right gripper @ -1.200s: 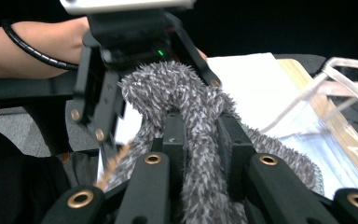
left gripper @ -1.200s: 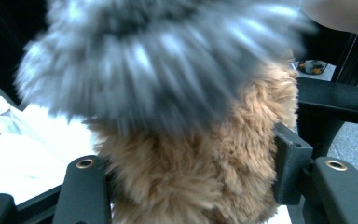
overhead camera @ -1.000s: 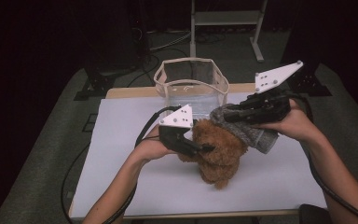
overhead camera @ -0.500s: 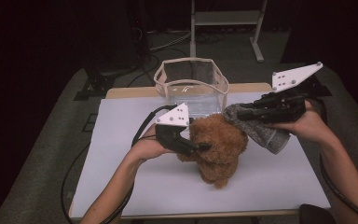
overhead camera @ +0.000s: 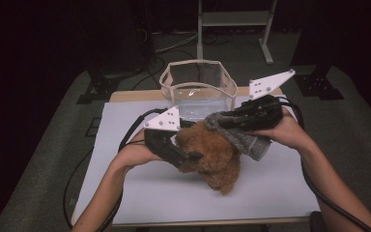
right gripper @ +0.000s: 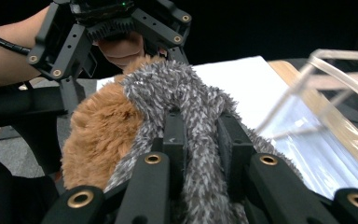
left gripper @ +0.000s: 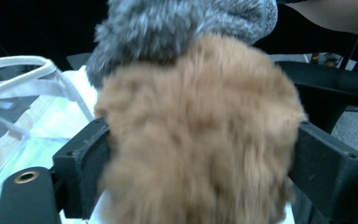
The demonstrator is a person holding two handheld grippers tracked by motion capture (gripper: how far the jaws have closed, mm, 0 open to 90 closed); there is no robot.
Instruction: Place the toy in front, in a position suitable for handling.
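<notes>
A brown fluffy plush toy [overhead camera: 217, 159] lies in the middle of the white table [overhead camera: 140, 193]. My left gripper [overhead camera: 183, 150] comes at it from the left. Its jaws have just been opening and now flank the plush [left gripper: 200, 140] on both sides, the fur brushing them, without squeezing. My right gripper [overhead camera: 224, 121] reaches in from the right, shut on a grey fuzzy knitted piece [overhead camera: 246, 140]. That grey piece [right gripper: 186, 102] is pinched between its jaws and drapes over the top of the plush [right gripper: 102, 135]. The grey piece [left gripper: 182, 23] sits just above the brown fur.
A clear plastic container with a pale rim [overhead camera: 198, 64] stands at the table's far edge, just behind both grippers. A metal stand [overhead camera: 232, 19] is on the floor beyond. Cables trail from both grippers off the table's sides.
The right gripper swung right, then came back left and down, bringing the grey piece onto the plush's top. The left gripper shifted slightly left and its jaws spread wider around the plush.
</notes>
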